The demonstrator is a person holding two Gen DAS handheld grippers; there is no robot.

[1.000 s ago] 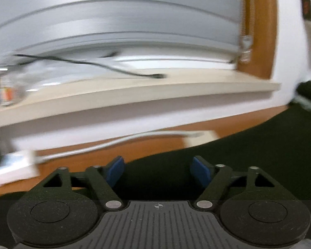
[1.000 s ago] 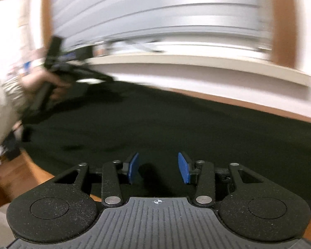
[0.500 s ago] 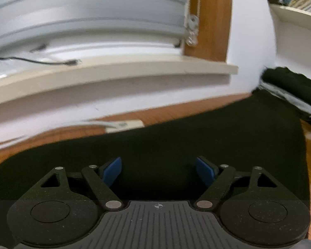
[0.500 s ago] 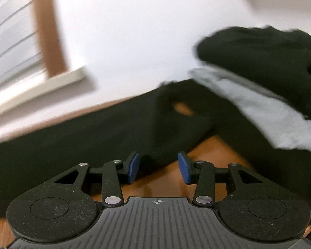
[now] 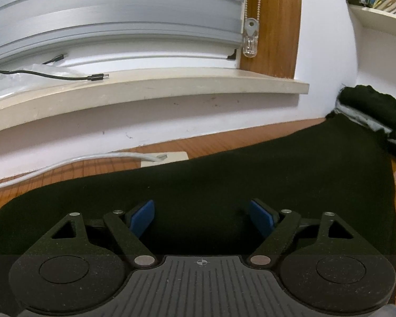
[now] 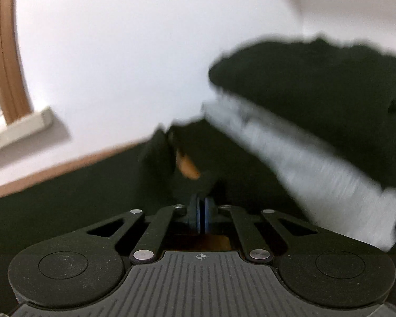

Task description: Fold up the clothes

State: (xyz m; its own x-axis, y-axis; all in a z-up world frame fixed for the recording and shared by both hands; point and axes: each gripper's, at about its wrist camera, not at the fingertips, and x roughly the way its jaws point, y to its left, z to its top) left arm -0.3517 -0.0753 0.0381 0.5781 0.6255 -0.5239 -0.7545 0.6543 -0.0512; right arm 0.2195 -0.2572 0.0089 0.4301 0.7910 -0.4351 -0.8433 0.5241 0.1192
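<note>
Pinching black garment (image 6: 66,211): right hand-held gripper (image 6: 201,212)

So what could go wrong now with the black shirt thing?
1. The right gripper has just closed on the edge of the black garment. It seems to pinch only a little cloth, though blur hides how much, so it might slip out when lifted.
2. The pile of clothes sits right beside that edge, so pulling could drag it along.
3. The left gripper is open and holds nothing, so the garment may bunch up.
</note>
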